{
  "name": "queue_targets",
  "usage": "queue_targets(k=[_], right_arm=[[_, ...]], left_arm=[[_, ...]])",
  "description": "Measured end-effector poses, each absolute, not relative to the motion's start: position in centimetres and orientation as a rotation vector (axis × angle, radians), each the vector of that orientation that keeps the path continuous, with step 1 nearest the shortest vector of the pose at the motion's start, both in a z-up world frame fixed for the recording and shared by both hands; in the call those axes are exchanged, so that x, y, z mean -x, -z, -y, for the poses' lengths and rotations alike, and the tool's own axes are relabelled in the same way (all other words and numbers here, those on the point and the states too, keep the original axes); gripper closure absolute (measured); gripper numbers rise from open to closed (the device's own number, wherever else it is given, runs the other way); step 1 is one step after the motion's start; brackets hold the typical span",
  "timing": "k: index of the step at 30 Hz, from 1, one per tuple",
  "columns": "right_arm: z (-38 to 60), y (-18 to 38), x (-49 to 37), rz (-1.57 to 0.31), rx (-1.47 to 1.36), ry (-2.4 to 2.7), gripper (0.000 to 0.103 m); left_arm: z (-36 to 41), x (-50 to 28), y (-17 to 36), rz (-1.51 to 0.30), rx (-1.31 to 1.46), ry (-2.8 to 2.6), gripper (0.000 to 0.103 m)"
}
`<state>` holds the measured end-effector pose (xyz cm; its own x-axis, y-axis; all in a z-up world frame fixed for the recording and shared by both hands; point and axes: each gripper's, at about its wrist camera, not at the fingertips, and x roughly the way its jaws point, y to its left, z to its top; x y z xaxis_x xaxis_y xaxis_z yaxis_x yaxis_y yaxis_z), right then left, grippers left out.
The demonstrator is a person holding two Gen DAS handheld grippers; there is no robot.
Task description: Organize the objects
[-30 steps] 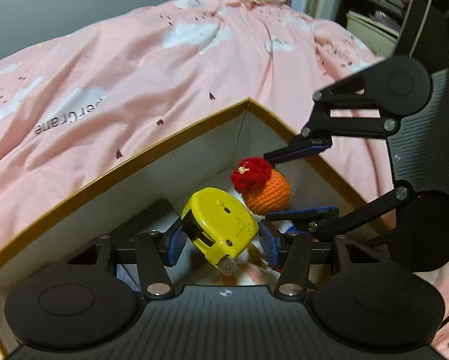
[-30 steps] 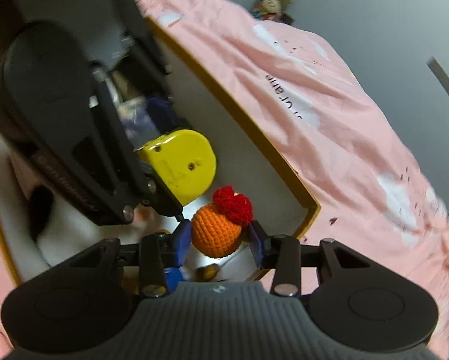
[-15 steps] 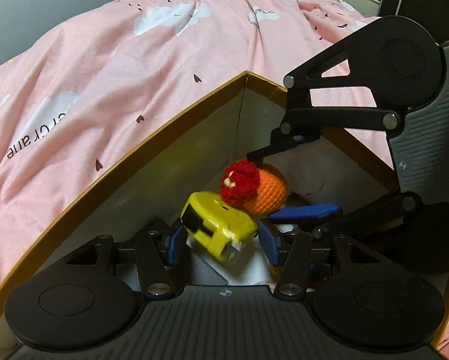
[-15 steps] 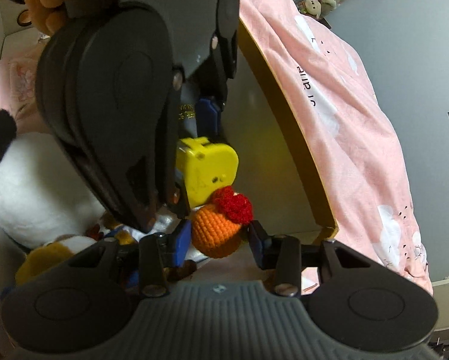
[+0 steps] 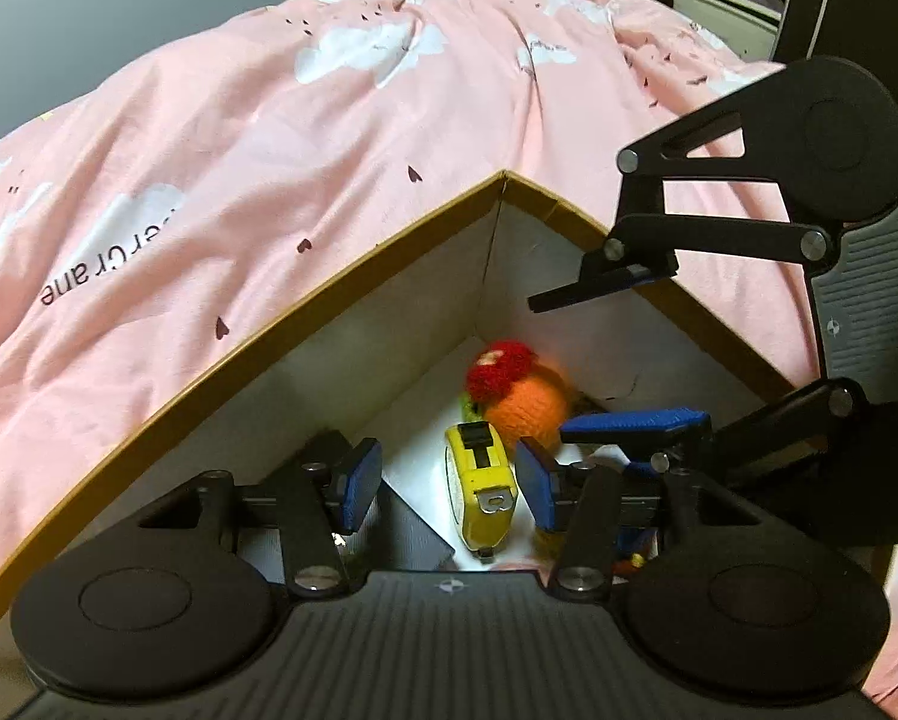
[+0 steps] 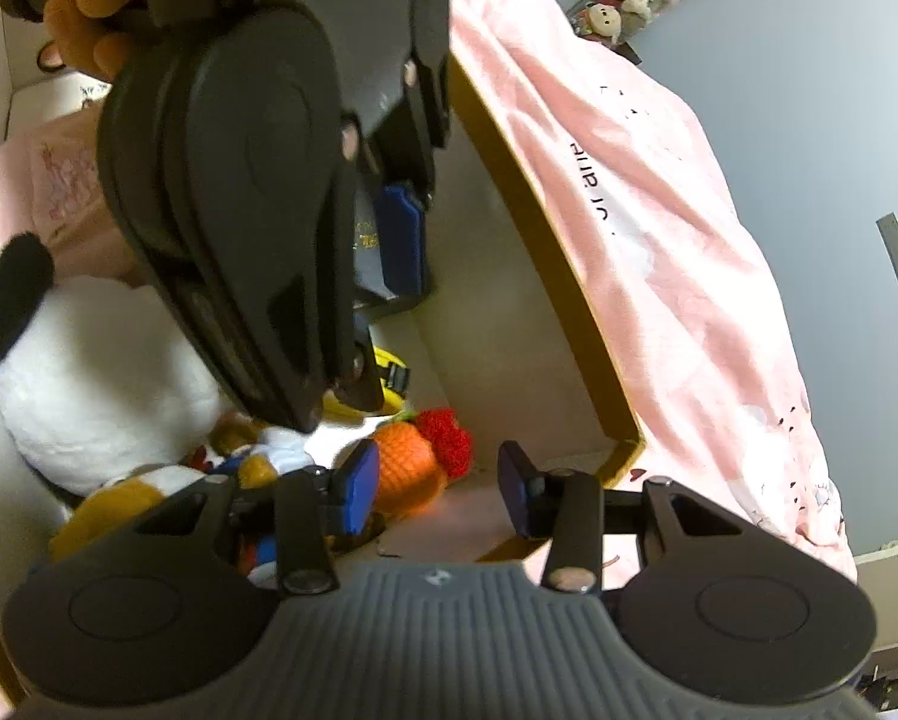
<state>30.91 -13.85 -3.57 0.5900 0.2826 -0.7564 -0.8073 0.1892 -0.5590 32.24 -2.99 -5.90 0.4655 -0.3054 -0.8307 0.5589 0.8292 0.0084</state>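
Left wrist view: I see my left gripper [image 5: 449, 480] with fingers parted, touching nothing, above the yellow tape measure [image 5: 481, 489] lying on the box [image 5: 353, 294] floor. The crocheted orange toy [image 5: 523, 399] sits in the corner beside it; my right gripper [image 6: 440, 483] stands parted, empty, just over it.

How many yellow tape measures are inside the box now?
1. The yellow tape measure lies on the floor of the box near its corner, beside the orange crochet toy. Plush toys fill the other part of the box and may hide more.
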Motion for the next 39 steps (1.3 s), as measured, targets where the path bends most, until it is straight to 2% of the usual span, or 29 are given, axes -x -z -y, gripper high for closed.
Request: queue_targets(k=[1, 5, 8, 10, 18, 21, 22, 32, 39], right_arm=[[14.0, 3.3, -30.7, -0.558, 1.129, -0.821, 0.058], [14.9, 2.5, -29.7, -0.55, 1.098, -0.811, 0.059], [15.5, 1.9, -28.8, -0.557, 1.062, -0.814, 0.059], [15.7, 1.9, -28.3, -0.558, 1.058, -0.817, 0.059], [16.0, 2.1, -28.1, -0.562, 1.031, -0.816, 0.064], [15.9, 2.2, -28.6, -0.571, 1.012, -0.811, 0.065], [15.9, 2.2, -28.7, -0.574, 1.006, -0.81, 0.066], [15.7, 1.8, -29.3, -0.595, 0.96, -0.8, 0.075], [16.1, 0.4, -29.1, -0.624, 0.888, -0.784, 0.077]], left_arm=[[2.9, -32.0, 5.7, -0.947, -0.29, 0.542, 0.045], [3.1, -31.0, 5.7, -0.96, -0.278, 0.535, 0.056], [3.6, -30.8, 6.2, -0.974, -0.281, 0.505, 0.073], [3.8, -30.9, 6.6, -0.983, -0.279, 0.488, 0.078], [2.7, -32.4, 6.0, -0.97, -0.208, 0.401, 0.079], [3.3, -33.9, 5.8, -0.947, -0.215, 0.332, 0.077], [2.8, -34.3, 6.1, -0.949, -0.211, 0.316, 0.073], [1.8, -35.9, 7.1, -1.095, 0.074, 0.304, 0.076], [1.9, -34.0, 5.2, -1.019, 0.008, 0.279, 0.076]])
